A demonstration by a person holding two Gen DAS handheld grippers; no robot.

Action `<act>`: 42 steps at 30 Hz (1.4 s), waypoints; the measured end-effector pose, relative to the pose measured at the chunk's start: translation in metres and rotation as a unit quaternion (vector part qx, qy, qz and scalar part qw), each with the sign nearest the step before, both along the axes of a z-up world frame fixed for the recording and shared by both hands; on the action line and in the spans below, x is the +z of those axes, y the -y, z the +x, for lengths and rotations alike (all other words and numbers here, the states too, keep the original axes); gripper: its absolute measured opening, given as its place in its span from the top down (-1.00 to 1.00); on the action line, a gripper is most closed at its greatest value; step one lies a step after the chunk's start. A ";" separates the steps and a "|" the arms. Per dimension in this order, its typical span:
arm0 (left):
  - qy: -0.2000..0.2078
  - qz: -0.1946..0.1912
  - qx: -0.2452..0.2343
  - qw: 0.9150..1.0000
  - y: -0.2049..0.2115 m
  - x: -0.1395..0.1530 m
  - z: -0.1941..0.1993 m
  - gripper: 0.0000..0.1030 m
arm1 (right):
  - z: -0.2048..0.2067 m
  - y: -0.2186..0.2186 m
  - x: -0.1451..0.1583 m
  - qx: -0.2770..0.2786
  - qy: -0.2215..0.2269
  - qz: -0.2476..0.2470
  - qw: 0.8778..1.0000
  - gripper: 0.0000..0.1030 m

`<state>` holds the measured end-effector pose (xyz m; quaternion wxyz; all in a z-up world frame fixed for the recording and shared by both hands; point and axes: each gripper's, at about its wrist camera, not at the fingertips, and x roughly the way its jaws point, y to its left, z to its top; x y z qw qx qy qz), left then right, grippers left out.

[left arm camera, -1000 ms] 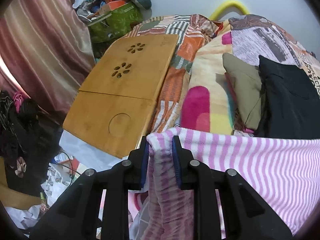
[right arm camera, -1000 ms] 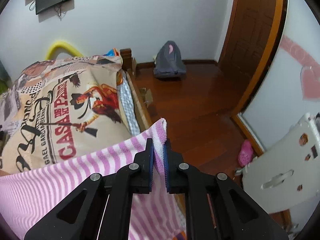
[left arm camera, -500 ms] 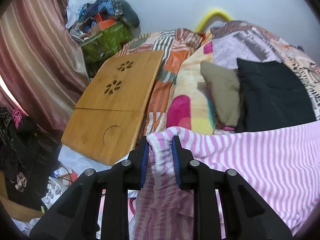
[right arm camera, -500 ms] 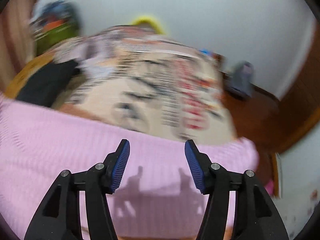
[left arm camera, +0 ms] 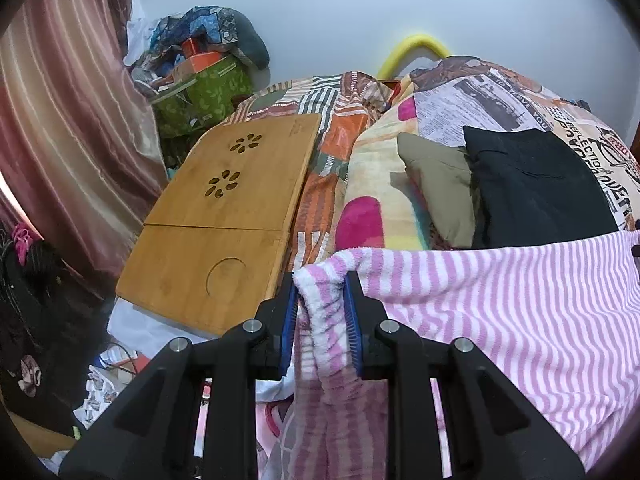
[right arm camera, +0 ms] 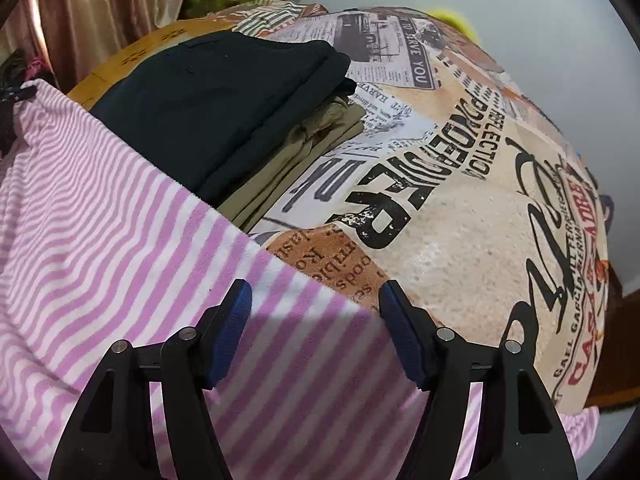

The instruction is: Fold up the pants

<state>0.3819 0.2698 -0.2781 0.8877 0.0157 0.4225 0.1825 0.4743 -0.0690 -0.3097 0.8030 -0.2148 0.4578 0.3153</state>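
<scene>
The pink-and-white striped pants (left arm camera: 500, 304) stretch across the near edge of the bed. My left gripper (left arm camera: 320, 312) is shut on a bunched corner of them, with fabric hanging down between the fingers. In the right wrist view the striped pants (right arm camera: 120, 240) lie flat on the bed and spread from the left under my right gripper (right arm camera: 314, 332). The right gripper is open and empty, its blue pads wide apart just above the fabric's upper edge.
A folded black garment (right arm camera: 216, 96) lies on a folded olive one (right arm camera: 288, 164) on the printed bedspread (right arm camera: 460, 220). A bamboo lap tray (left arm camera: 224, 220) rests at the bed's left side. Curtain (left arm camera: 60, 120) and clutter stand further left.
My right gripper has let go of the pants' corner and opened, then swung left over the bed. The left gripper keeps its hold and the pants now lie lower on the bed.
</scene>
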 end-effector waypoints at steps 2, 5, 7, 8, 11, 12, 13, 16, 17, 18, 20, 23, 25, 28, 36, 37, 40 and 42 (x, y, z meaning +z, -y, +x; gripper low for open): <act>0.003 -0.003 0.004 1.000 -0.001 -0.002 0.000 0.56 | -0.001 0.005 0.001 0.003 -0.011 0.000 1.000 -0.12; 0.007 -0.008 0.008 1.000 0.000 -0.001 -0.002 0.56 | -0.008 0.003 0.002 0.004 -0.022 -0.002 1.000 0.19; 0.009 -0.009 0.007 1.000 0.002 0.002 -0.004 0.56 | -0.013 0.002 0.001 0.002 -0.039 0.009 0.999 0.54; 0.010 -0.008 0.005 1.000 0.004 0.004 -0.006 0.56 | -0.014 0.001 0.000 0.002 -0.045 0.013 0.999 0.70; 0.012 -0.003 0.000 1.000 0.009 0.012 -0.011 0.56 | -0.019 -0.007 -0.001 -0.005 -0.030 0.006 1.000 0.84; 0.013 -0.001 -0.003 1.000 0.012 0.017 -0.014 0.56 | -0.019 -0.008 -0.001 -0.007 -0.024 0.004 1.000 0.85; 0.015 -0.001 -0.005 1.000 0.014 0.021 -0.016 0.56 | -0.024 -0.007 0.002 -0.016 -0.017 0.006 1.000 0.86; 0.028 -0.004 -0.013 1.000 0.021 0.038 -0.024 0.56 | -0.035 -0.001 0.020 -0.035 0.016 0.021 0.999 0.86; 0.031 -0.007 -0.015 0.999 0.022 0.042 -0.026 0.56 | -0.040 0.002 0.028 -0.042 0.029 0.026 0.998 0.87; 0.034 -0.008 -0.017 0.999 0.024 0.047 -0.029 0.56 | -0.046 0.005 0.035 -0.047 0.039 0.030 0.998 0.87; 0.046 -0.010 -0.022 0.999 0.028 0.059 -0.036 0.56 | -0.057 0.014 0.057 -0.069 0.070 0.043 0.994 0.87; 0.063 -0.015 -0.034 0.997 0.032 0.077 -0.050 0.56 | -0.077 0.027 0.090 -0.091 0.104 0.059 0.989 0.87; 0.074 -0.020 -0.045 0.996 0.033 0.089 -0.064 0.56 | -0.092 0.035 0.109 -0.101 0.116 0.073 0.985 0.87; 0.085 -0.026 -0.056 0.994 0.033 0.098 -0.087 0.56 | -0.119 0.043 0.125 -0.109 0.121 0.087 0.983 0.87; 0.080 -0.035 -0.077 0.993 0.022 0.095 -0.149 0.56 | -0.195 0.058 0.133 -0.125 0.115 0.121 0.978 0.87; 0.078 -0.037 -0.077 0.993 0.018 0.092 -0.160 0.56 | -0.207 0.059 0.130 -0.129 0.108 0.128 0.977 0.87; 0.080 -0.030 -0.071 0.994 0.013 0.081 -0.183 0.57 | -0.232 0.061 0.124 -0.135 0.102 0.132 0.977 0.87; 0.068 -0.029 -0.075 0.994 0.013 0.070 -0.194 0.57 | -0.248 0.062 0.119 -0.139 0.096 0.131 0.977 0.87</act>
